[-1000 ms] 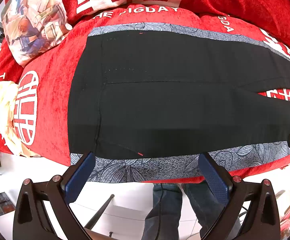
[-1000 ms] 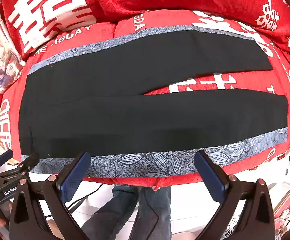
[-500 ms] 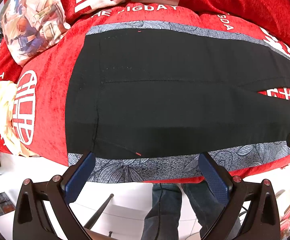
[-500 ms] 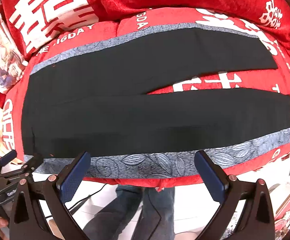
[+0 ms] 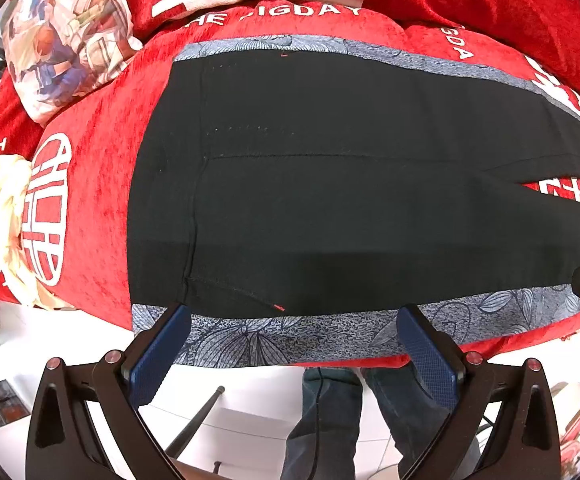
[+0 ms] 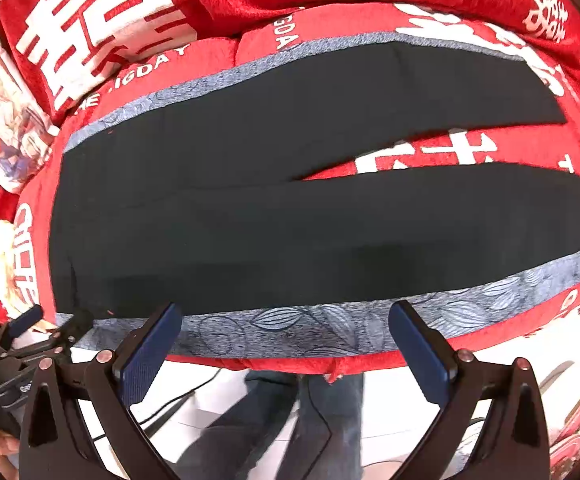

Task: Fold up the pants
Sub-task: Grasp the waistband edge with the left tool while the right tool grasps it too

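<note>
Black pants [image 6: 290, 216] flat on red sofa cover [image 6: 450, 156], waistband left, legs splayed right; ready for lengthwise fold. Grey floral stripe [image 5: 290, 332] along near edge. Left gripper [image 5: 290, 344], right gripper [image 6: 286, 336] both wide open, empty, above near edge. Printed cushion [image 5: 62, 36] far left, clear of pants; nothing obstructs.

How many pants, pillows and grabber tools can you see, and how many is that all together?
Black pants: 1
Picture pillow: 1
Grabber tools: 2, the left gripper and the right gripper, both open
Total: 4
</note>
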{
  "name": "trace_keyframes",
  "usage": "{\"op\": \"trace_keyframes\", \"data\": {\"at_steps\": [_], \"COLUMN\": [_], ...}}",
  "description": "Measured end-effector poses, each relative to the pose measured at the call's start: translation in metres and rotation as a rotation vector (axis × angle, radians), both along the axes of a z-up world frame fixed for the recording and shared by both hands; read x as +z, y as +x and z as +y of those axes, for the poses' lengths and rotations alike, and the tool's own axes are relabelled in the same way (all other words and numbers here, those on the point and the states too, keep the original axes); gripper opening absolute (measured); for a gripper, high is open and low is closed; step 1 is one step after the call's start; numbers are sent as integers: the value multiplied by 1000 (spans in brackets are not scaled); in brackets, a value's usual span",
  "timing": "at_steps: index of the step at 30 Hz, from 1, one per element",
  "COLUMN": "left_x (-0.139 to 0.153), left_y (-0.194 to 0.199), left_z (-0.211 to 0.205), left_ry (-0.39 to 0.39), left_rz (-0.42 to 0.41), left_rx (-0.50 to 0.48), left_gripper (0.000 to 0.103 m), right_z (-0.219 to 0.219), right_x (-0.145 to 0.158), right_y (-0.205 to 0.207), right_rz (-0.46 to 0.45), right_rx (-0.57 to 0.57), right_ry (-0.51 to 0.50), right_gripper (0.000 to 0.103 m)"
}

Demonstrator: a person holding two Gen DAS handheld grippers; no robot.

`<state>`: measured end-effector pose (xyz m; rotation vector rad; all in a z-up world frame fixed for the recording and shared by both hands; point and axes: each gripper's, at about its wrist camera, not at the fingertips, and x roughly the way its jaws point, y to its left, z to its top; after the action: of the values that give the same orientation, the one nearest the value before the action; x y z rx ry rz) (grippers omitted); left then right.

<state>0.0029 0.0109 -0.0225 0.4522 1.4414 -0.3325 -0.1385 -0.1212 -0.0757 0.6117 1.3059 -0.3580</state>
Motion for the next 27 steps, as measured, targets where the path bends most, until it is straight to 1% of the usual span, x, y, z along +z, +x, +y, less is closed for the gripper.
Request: {"op": "trace_keyframes", "data": {"at_steps": [3, 8, 10, 11, 12, 14, 15, 17, 19, 20, 21, 24, 26, 27], "left_x": [-2, -3, -2, -2, -2, -2, -3, -6, -17, -23, -35, -59, -76, -80], "left_y": [0, 1, 1, 1, 1, 1, 0, -4, -7, -8, -9, -9, -7, -6], "left_z": [1, 4, 11, 17, 21, 39, 44, 61, 81, 88, 99, 118, 131, 135], "left_ry": [2, -19, -60, -95, -118, -192, -210, -251, -304, -324, -348, -405, -467, -489], "left_rz": [4, 15, 30, 44, 52, 65, 63, 70, 111, 135, 170, 236, 267, 270], "left_rx": [0, 5, 16, 31, 44, 76, 82, 91, 122, 142, 172, 252, 329, 349], "left_gripper": [103, 103, 103, 103, 103, 103, 103, 103, 103, 103, 103, 103, 103, 103], "right_z": [-2, -2, -4, -4, -5, -6, -6, -3, 3, 6, 9, 19, 24, 26], "right_x": [-2, -5, -7, -8, -10, -15, -20, -30, -47, -58, -73, -108, -124, -134], "right_y": [-1, -3, -6, -6, -9, -13, -17, -23, -31, -34, -38, -51, -56, -58], "right_rz": [-28, -38, -62, -73, -90, -123, -138, -155, -163, -157, -147, -146, -150, -147], "right_rx": [-15, -19, -28, -31, -35, -37, -40, -43, -51, -61, -74, -122, -135, -142], "right_ry": [50, 81, 128, 148, 184, 256, 299, 361, 448, 494, 560, 685, 706, 715], "right_gripper": [103, 103, 103, 103, 103, 103, 103, 100, 89, 76, 73, 72, 72, 72]}}
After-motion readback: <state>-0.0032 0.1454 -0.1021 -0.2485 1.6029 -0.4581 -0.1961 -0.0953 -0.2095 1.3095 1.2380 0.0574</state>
